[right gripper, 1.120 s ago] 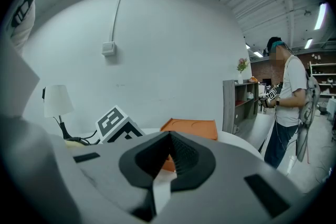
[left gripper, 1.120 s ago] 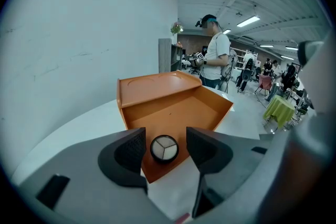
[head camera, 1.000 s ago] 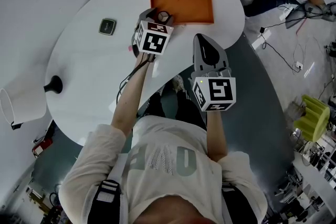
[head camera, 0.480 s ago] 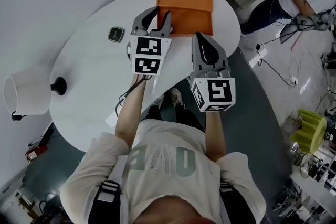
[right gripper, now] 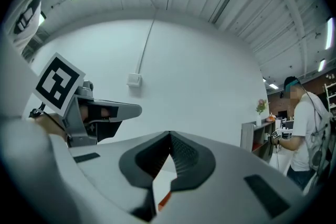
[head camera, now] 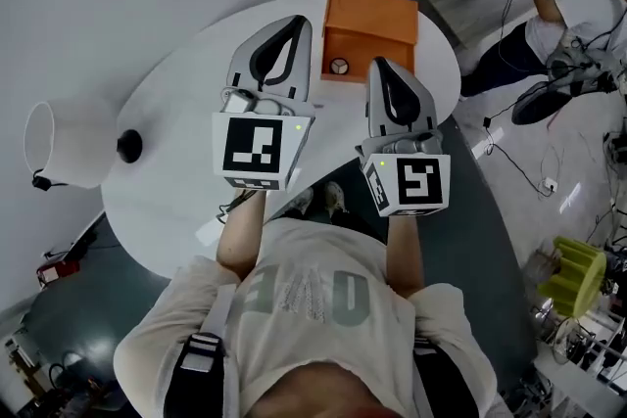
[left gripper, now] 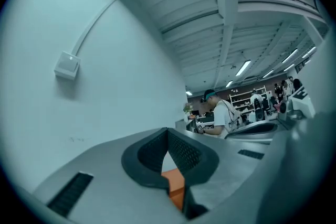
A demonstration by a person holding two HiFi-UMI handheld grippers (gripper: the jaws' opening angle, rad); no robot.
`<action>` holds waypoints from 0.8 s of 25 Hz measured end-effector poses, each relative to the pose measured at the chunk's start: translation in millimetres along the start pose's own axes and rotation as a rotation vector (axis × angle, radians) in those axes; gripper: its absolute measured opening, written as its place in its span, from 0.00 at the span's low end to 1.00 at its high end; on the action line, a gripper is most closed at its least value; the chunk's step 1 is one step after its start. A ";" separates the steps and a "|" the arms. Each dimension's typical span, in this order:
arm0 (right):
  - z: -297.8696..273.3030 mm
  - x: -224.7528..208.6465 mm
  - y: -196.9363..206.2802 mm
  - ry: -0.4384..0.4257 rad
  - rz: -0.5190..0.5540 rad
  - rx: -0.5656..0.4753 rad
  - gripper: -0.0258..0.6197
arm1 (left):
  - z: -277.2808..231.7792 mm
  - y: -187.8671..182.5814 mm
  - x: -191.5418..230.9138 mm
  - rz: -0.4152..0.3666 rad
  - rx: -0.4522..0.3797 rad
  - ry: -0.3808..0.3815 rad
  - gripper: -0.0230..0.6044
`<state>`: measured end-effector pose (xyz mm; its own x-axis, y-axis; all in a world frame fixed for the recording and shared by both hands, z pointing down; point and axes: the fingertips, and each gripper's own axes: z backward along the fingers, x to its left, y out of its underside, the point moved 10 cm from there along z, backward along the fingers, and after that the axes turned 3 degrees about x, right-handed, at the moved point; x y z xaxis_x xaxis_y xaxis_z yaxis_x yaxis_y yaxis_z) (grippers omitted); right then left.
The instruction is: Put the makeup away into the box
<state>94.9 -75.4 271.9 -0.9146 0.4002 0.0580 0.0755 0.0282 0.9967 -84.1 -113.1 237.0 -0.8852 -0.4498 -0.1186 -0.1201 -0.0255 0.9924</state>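
The orange box (head camera: 370,24) stands shut at the far rim of the white desk (head camera: 176,103), its round clasp (head camera: 339,67) facing the person. Left of the box the desk lies bare as far as the lamp (head camera: 69,144) at the left edge. Right of the box the rim drops to the floor almost at once. Both tongs hang level on the near side of the box, side by side with a gap between them. The left tongs (head camera: 297,24) are just left of the box, the right tongs (head camera: 382,66) before its right half. Each pair is closed tip to tip on nothing, and the left has just been closing. A second ago the lid lay open, the left tongs stood apart at the box's front corner, and a dark compact lay left of the box. Now no makeup shows.
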 end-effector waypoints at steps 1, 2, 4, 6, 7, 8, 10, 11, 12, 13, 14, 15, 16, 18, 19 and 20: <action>-0.3 3.3 -2.0 -0.007 0.006 -0.005 0.05 | 3.0 -1.6 2.9 -0.007 -0.004 -0.007 0.05; -0.9 6.0 -3.4 -0.012 0.008 -0.010 0.05 | 4.9 -2.3 6.1 -0.008 -0.006 -0.013 0.05; -2.4 10.2 -4.8 -0.016 0.004 -0.015 0.05 | 6.6 -1.5 12.6 -0.007 -0.001 -0.025 0.05; -4.0 13.7 -4.3 -0.020 0.002 -0.013 0.05 | 8.1 1.4 19.6 -0.015 0.019 -0.049 0.05; -4.7 15.5 -3.5 -0.023 0.002 -0.009 0.05 | 9.4 3.3 23.8 -0.016 0.030 -0.064 0.05; -5.5 17.2 -2.4 -0.027 0.000 -0.004 0.05 | 10.9 5.3 28.5 -0.014 0.040 -0.080 0.05; -7.5 19.9 -0.6 -0.034 -0.002 0.003 0.05 | 12.4 9.7 38.1 -0.014 0.058 -0.112 0.05; -8.8 20.7 -0.1 -0.038 -0.003 0.006 0.05 | 12.0 12.3 42.7 -0.020 0.069 -0.129 0.05; -10.2 21.3 0.5 -0.042 -0.002 0.009 0.05 | 10.8 15.6 47.2 -0.028 0.083 -0.146 0.05; -11.9 22.1 1.2 -0.048 -0.001 0.013 0.05 | 9.2 20.5 52.0 -0.032 0.099 -0.163 0.05; -13.8 23.5 2.3 -0.055 0.000 0.019 0.05 | 7.6 27.3 57.5 -0.031 0.119 -0.180 0.05; -16.0 25.6 3.7 -0.064 0.000 0.027 0.05 | 6.0 36.3 63.8 -0.025 0.140 -0.195 0.05; -18.2 28.3 5.5 -0.074 -0.001 0.036 0.05 | 4.2 47.4 70.6 -0.018 0.164 -0.206 0.05; -22.4 33.4 10.0 -0.085 -0.011 0.052 0.05 | -1.6 73.9 83.2 -0.002 0.229 -0.193 0.15; -24.7 35.4 12.0 -0.090 -0.014 0.059 0.05 | -5.5 88.0 88.4 0.010 0.267 -0.173 0.30; -27.2 36.9 13.7 -0.093 -0.015 0.066 0.05 | -9.4 101.9 93.0 0.026 0.302 -0.151 0.37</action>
<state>51.4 -85.2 289.1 -0.8750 0.4828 0.0350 0.0912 0.0934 0.9914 -174.4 -166.0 327.4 -0.9436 -0.3091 -0.1187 -0.2041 0.2604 0.9437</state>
